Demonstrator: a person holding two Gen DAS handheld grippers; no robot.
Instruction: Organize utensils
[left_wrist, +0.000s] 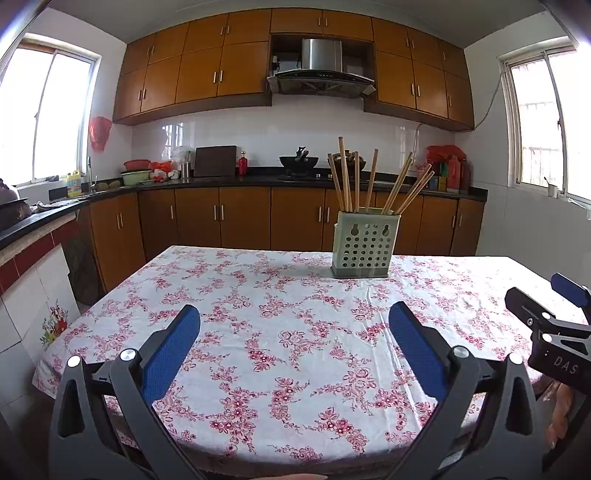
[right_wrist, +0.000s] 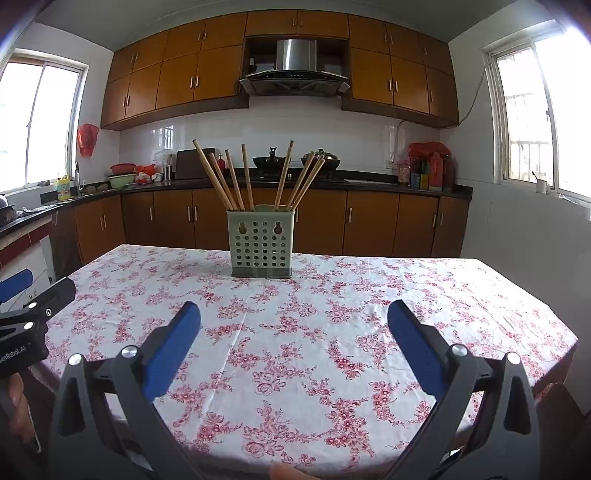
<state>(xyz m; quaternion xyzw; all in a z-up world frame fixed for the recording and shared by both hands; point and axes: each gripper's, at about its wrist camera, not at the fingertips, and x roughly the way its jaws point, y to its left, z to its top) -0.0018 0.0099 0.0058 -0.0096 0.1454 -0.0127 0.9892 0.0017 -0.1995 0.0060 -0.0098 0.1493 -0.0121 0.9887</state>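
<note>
Blue-padded black fingers of the left gripper (left_wrist: 294, 323) fill the bottom of the left wrist view, spread wide apart with nothing between them, hovering over the near edge of a table covered in a white cloth with pink floral print (left_wrist: 280, 317). At the right edge of that view, the black body and one blue fingertip of the right gripper (left_wrist: 554, 314) reach in over the table's right side. From the right wrist view, the right gripper (right_wrist: 294, 323) is likewise spread wide and empty above the near edge of the floral tablecloth (right_wrist: 332, 295), and the left gripper shows partly at the left edge.

Toward the far edge of the table stands a pale green, square plastic utensil holder with rows of round holes (left_wrist: 364, 245), upright on its darker base. A bundle of light wooden chopsticks (left_wrist: 354, 181) stands inside it, leaning outward in several directions. The perforated holder (right_wrist: 261, 243) sits well apart from both grippers.

Behind the table runs a dark kitchen counter (left_wrist: 207, 181) over brown wooden cabinets, carrying a black wok (left_wrist: 298, 161) beneath a steel range hood (left_wrist: 321, 70). Bright windows flank the room on both sides.
</note>
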